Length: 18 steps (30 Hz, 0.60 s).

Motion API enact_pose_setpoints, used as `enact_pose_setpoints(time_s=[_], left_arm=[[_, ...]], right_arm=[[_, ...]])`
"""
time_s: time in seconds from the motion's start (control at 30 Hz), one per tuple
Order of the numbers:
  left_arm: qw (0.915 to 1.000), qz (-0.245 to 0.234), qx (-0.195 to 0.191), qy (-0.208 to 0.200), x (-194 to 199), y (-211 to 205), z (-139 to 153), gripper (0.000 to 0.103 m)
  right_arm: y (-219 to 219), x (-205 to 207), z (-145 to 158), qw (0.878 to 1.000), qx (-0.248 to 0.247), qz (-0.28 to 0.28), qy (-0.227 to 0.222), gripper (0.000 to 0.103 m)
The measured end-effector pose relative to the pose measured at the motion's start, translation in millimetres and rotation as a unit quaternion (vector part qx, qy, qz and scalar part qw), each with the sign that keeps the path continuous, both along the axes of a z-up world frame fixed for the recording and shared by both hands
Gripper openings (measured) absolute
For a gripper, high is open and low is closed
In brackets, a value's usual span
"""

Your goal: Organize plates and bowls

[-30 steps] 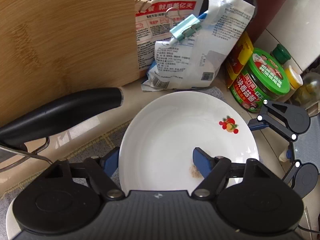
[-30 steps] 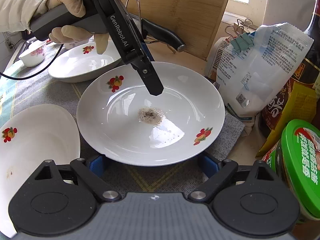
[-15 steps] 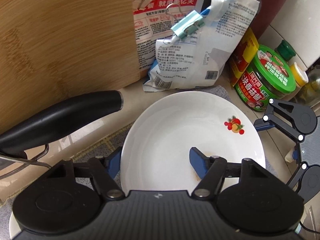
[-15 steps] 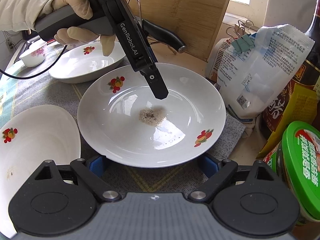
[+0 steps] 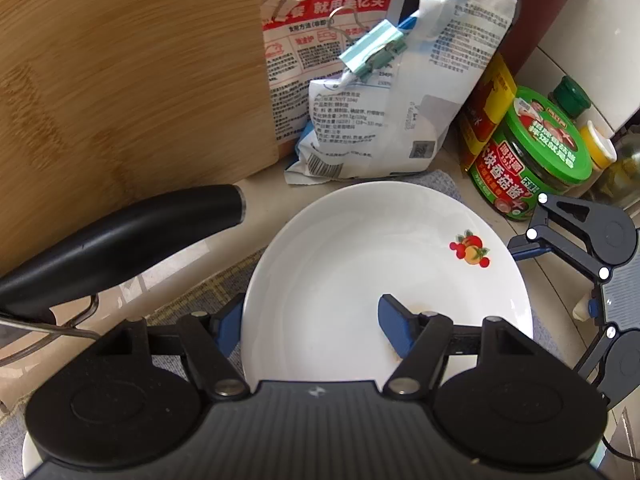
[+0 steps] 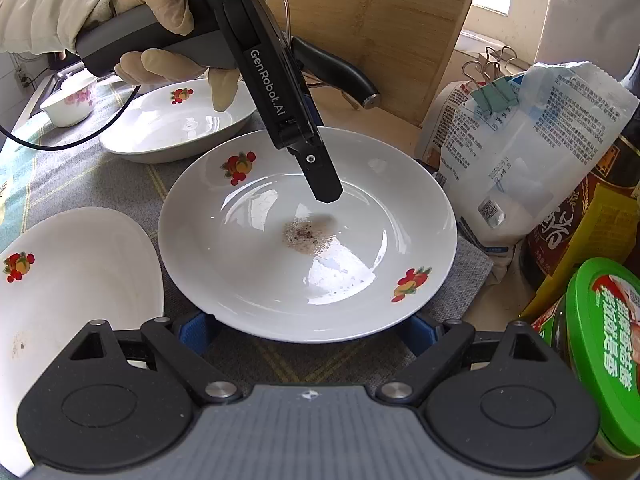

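A white plate with fruit prints [image 6: 280, 272] [image 5: 360, 264] sits on a grey mat, a brown crumb smear at its centre. My left gripper [image 5: 312, 322] is open, straddling the plate's far rim: one finger [image 6: 320, 176] hovers over the inside, the other is outside and hidden. My right gripper [image 6: 308, 330] is open at the plate's near rim, its blue pads low on either side; it also shows in the left wrist view [image 5: 576, 248]. A second plate [image 6: 72, 292] lies at the left, a third [image 6: 176, 120] behind, and a small floral bowl [image 6: 68, 104] far left.
A wooden cutting board [image 5: 120, 72] leans at the back with a black pan handle [image 5: 120, 236] before it. Clipped food bags [image 5: 380, 100], a dark bottle [image 6: 592, 208] and a green-lidded jar [image 5: 532, 156] crowd the plate's right side.
My left gripper has moved forward over the plate, its inner finger now nearer the plate's centre. The right gripper and the plate have stayed put.
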<state>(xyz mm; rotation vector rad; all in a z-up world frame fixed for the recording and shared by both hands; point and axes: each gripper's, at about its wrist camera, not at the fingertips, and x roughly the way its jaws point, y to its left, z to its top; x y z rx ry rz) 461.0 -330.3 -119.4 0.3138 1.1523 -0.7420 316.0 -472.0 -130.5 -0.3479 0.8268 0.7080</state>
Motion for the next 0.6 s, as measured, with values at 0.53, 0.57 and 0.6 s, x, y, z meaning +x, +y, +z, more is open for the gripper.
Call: enact_pose_setpoints(time_s=[0.53, 0.57, 0.6], left_arm=[[0.9999, -0.007, 0.000, -0.011, -1.8, 1.2, 1.2, 0.069], [0.9999, -0.008, 0.001, -0.012, -2.2, 1.0, 1.2, 0.069], [0.9999, -0.008, 0.002, -0.013, -2.5, 0.9, 1.4, 0.069]], right_arm=[[-0.5, 1.0, 0.6, 1.000, -0.002, -0.004, 0.004, 0.095], [-0.6, 0.8, 0.8, 1.000, -0.002, -0.004, 0.004, 0.095], [-0.7, 0.5, 1.0, 1.000, -0.001, -0.004, 0.004, 0.095]])
